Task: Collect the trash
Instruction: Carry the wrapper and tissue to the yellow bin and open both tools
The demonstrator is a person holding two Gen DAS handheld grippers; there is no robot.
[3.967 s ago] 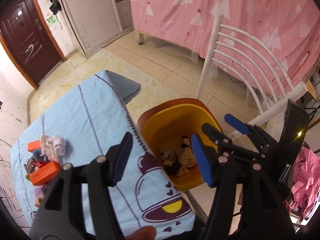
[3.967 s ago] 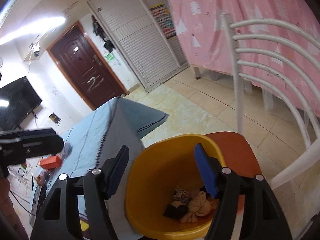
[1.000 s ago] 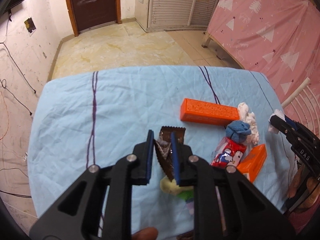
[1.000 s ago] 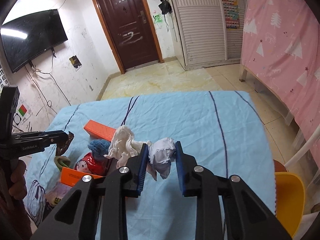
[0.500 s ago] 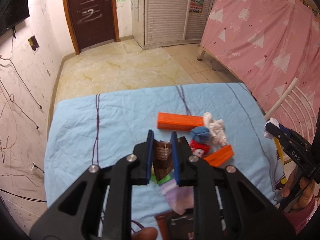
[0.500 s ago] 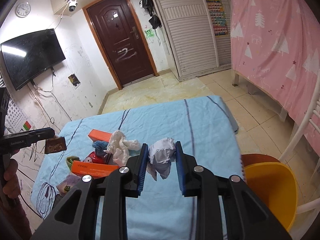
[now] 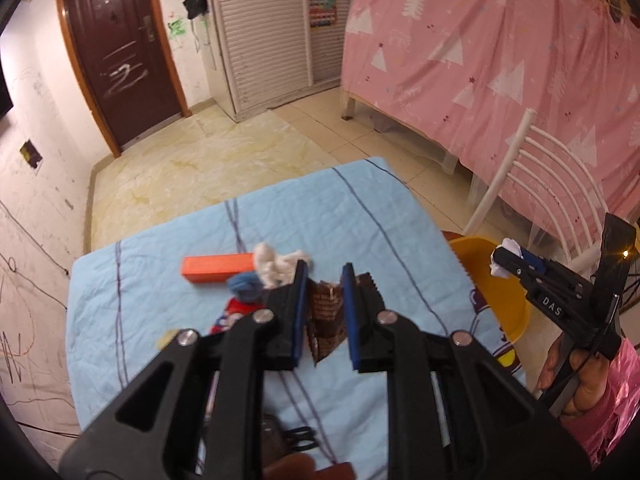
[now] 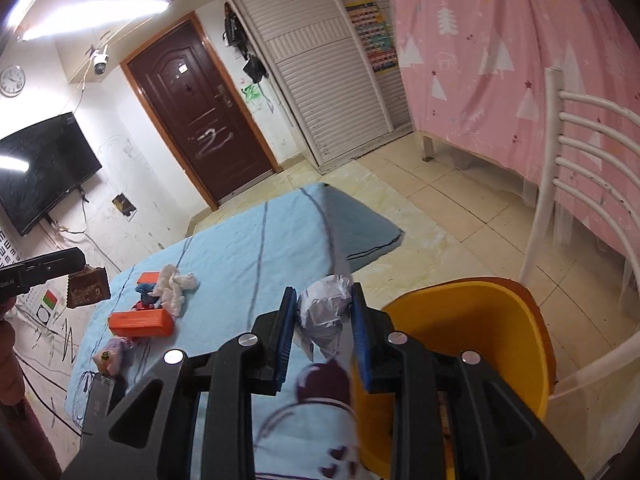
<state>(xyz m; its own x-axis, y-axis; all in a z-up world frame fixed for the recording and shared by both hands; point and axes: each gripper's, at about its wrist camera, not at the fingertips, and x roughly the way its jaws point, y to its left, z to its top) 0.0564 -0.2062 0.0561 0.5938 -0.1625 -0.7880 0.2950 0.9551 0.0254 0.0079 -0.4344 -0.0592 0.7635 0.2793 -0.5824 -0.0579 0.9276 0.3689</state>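
Observation:
My left gripper is shut on a brown snack wrapper and holds it above the blue tablecloth. My right gripper is shut on a crumpled white tissue, held over the table's right edge beside the yellow bin. The bin stands on a chair seat off the table's right side. The right gripper with its tissue shows above the bin in the left wrist view. The left gripper with the wrapper shows at far left in the right wrist view.
On the cloth lie an orange box, a white crumpled rag, a blue knit ball, a red packet, a second orange box and a small purple packet. A white chair back rises behind the bin.
Both grippers have swung right toward the bin, each keeping its item. The bin now fills the lower right of the right wrist view.

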